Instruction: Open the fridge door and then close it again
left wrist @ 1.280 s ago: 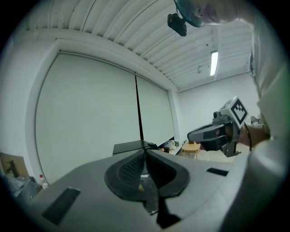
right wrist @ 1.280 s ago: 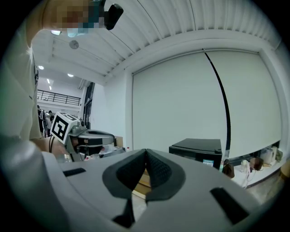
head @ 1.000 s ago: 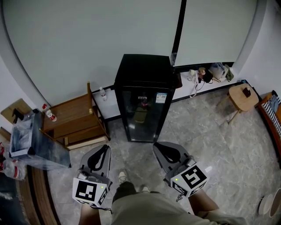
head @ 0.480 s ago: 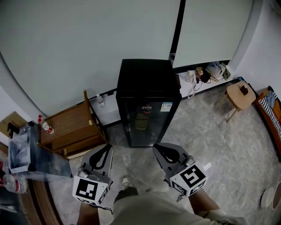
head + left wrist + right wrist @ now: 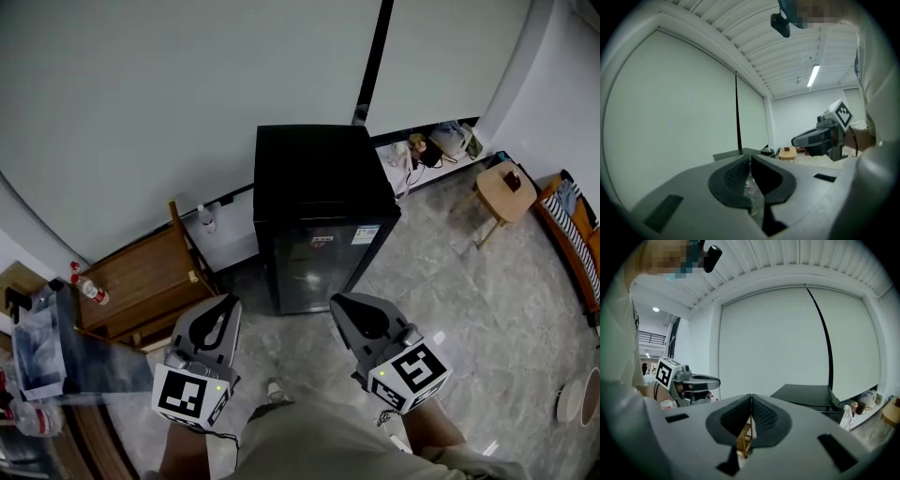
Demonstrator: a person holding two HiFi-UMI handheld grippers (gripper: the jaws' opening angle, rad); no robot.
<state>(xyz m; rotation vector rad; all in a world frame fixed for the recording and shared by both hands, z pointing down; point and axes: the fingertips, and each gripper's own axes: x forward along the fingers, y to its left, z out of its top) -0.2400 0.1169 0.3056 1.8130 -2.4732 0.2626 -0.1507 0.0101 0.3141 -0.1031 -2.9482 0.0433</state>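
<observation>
Black glass-door fridge [image 5: 323,220] is standing shut against the white wall [image 5: 187,94], straight ahead of me, with a low wooden shelf unit [image 5: 141,281] sitting just left of it. I'm holding my left gripper [image 5: 228,303] and right gripper [image 5: 337,303] short of its door, not touching it. Both are clenched on nothing.

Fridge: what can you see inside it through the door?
The fridge is closed. Through its dark glass door only dim shapes show; what they are cannot be told. A sticker near the top covers a little.
</observation>
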